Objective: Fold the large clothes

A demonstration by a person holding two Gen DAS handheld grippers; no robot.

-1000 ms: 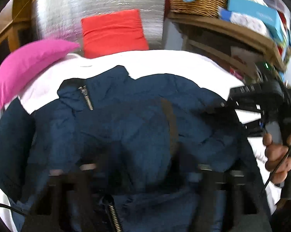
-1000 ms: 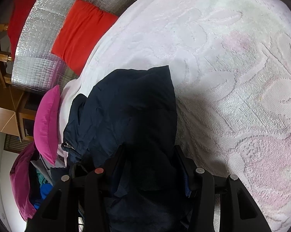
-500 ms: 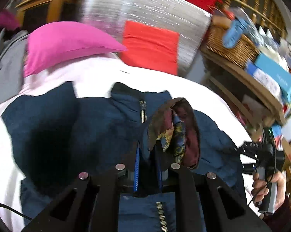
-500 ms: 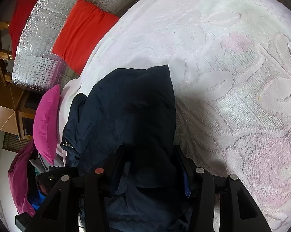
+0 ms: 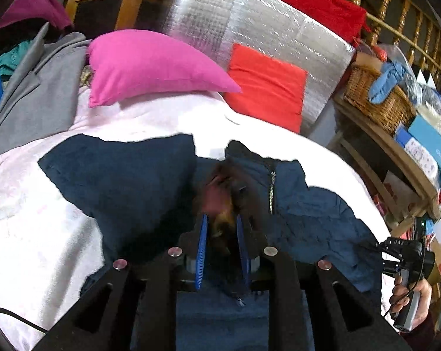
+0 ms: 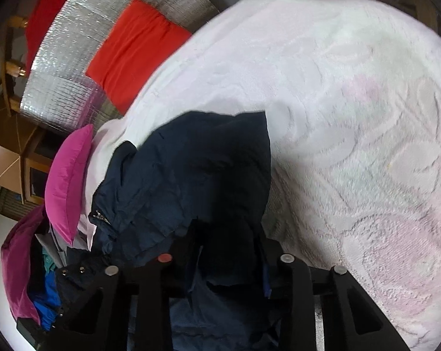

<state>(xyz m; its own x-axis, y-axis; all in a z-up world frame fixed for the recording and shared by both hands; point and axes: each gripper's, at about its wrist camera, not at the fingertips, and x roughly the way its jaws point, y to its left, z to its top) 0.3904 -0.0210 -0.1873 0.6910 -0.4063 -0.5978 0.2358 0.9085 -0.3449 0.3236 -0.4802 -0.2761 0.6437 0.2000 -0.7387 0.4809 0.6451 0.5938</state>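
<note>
Where the left gripper (image 5: 220, 235) pinches a blurred brown-red lining fold, the navy quilted zip jacket (image 5: 126, 181) lies across the white embossed bedspread (image 6: 352, 102). Dark cloth fills the right gripper (image 6: 226, 260), whose jaws have just been closing; contact is unclear. A pink pillow (image 5: 150, 64) sits at the bedspread's far edge.

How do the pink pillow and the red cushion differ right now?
The pink pillow lies flat on the white bedspread; the red cushion leans upright against the silver foil panel. The pink pillow looks plump and tapered, the red cushion flat and square. Both sit beyond the navy jacket.
</note>
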